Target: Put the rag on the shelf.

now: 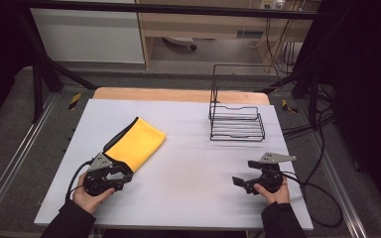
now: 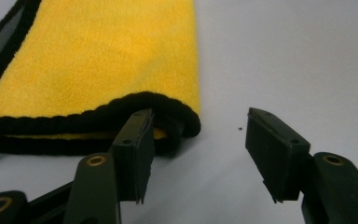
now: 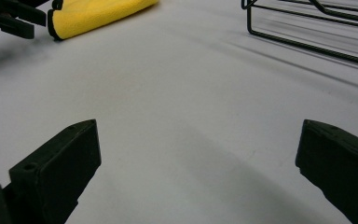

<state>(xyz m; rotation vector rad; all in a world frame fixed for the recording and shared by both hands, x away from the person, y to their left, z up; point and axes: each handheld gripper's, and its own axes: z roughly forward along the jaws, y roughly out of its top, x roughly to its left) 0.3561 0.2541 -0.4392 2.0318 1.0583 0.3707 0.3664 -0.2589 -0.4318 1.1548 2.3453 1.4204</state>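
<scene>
A folded yellow cloth (image 1: 135,143) with a black hem lies on the left half of the white table (image 1: 188,173). My left gripper (image 1: 123,174) is at its near corner. In the left gripper view the cloth (image 2: 102,60) fills the upper left, and my left gripper (image 2: 200,140) is open, one jaw touching the hem's corner, the other apart over bare table. My right gripper (image 1: 241,178) rests near the front right, held by a hand. In the right gripper view my right gripper (image 3: 198,158) is wide open with bare table between the jaws; the cloth (image 3: 98,14) lies far off.
A black wire rack (image 1: 235,116) stands at the back right of the table, its base bars also in the right gripper view as a rack (image 3: 307,32). Cables (image 1: 322,198) trail off the right edge. A wooden board edge (image 1: 178,94) lies behind the table.
</scene>
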